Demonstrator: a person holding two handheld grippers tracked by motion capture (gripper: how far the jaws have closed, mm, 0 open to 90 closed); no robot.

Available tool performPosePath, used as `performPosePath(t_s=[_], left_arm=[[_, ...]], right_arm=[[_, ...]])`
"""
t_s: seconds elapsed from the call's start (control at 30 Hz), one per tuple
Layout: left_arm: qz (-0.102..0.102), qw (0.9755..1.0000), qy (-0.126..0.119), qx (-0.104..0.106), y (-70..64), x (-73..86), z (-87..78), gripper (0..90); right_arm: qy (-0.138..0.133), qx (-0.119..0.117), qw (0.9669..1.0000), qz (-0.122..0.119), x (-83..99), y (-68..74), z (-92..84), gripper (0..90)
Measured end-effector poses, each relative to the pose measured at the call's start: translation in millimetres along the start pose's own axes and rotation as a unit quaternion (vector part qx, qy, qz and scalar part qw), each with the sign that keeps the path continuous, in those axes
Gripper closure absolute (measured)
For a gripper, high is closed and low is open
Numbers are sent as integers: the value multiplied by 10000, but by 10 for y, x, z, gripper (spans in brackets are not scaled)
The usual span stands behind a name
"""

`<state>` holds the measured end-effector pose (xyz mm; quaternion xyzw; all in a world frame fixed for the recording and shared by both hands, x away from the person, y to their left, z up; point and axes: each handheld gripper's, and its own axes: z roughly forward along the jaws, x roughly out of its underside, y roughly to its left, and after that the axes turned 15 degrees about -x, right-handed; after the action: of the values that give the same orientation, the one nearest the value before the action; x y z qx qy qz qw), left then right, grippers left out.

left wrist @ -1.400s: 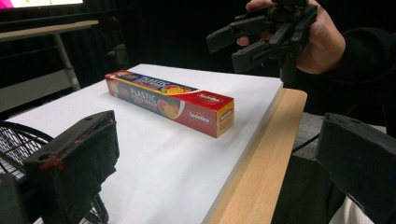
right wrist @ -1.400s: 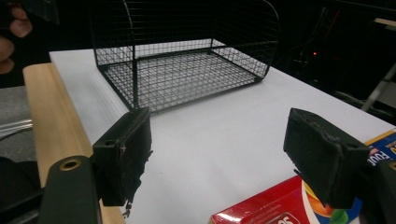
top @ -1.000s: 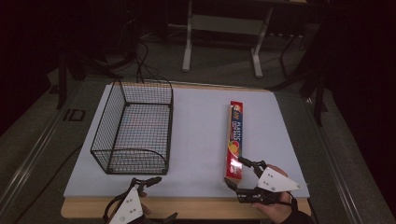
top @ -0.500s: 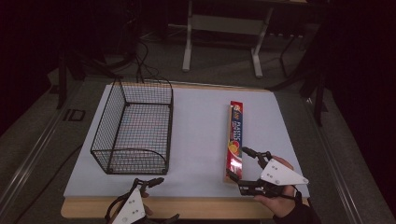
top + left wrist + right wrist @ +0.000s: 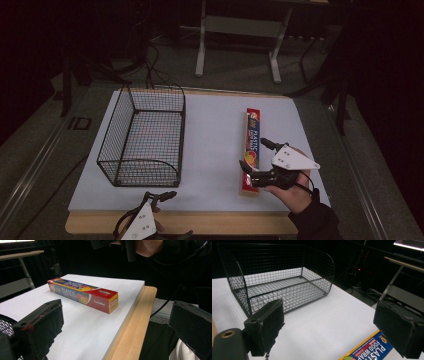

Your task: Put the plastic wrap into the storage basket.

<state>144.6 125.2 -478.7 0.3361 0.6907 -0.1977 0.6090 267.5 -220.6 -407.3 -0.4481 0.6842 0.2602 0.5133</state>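
A long red plastic wrap box lies flat on the white table top, right of centre. My right gripper hovers over the box's near end. Its jaws have just been opening and stand open, with nothing between them. In the right gripper view a corner of the box lies below the jaws. At the table's front edge my left gripper is held open and empty, facing the box from the side.
A black wire basket stands empty on the left part of the table top. A strip of bare wood runs along the front edge. Metal stand legs and cables are on the floor behind the table.
My right gripper has lifted off the near end of the box, and its jaws have spread wider. The box stays on the table. My left gripper has kept still.
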Motion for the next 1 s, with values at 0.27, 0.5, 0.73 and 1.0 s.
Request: performPosePath(t_s=[0.27,0.5,0.73,1.0], left_arm=[[3,10000,7,13,-4,-2,3,1],[-3,10000,11,15,-3,-2,3,1],[2,10000,21,9,-1,-2,7,1],[10,10000,18,18,-5,-2,7,1]], right_arm=[[39,157,9997,178,-49,-131,80,96],[105,672,9962,551,-123,-344,117,146],[146,1126,9899,845,-155,-520,245,163],[646,1535,9749,1477,-73,-712,453,164]])
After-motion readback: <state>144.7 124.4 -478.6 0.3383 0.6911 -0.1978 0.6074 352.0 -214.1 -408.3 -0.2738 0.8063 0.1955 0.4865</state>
